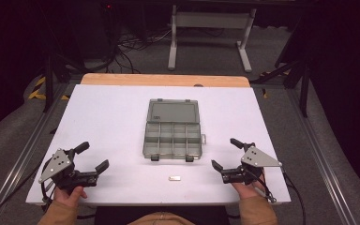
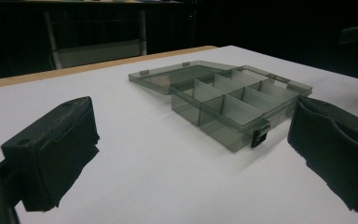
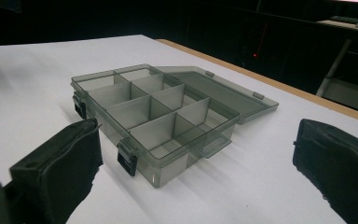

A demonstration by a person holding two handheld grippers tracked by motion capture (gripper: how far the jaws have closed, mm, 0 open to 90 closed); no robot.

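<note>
At the near edge of the bench (image 1: 98, 112), the left claw (image 1: 93, 157) sits toward the near left corner and the right claw (image 1: 224, 153) toward the near right corner, each held in a hand with its jaws spread wide and nothing between them. Between the two, close to the near edge, lies a small pale block (image 1: 174, 178). Farther in, at the middle of the bench, stands the grey see-through box (image 1: 173, 139) with its dividers, its lid (image 1: 173, 112) folded open flat toward the far edge.
</note>
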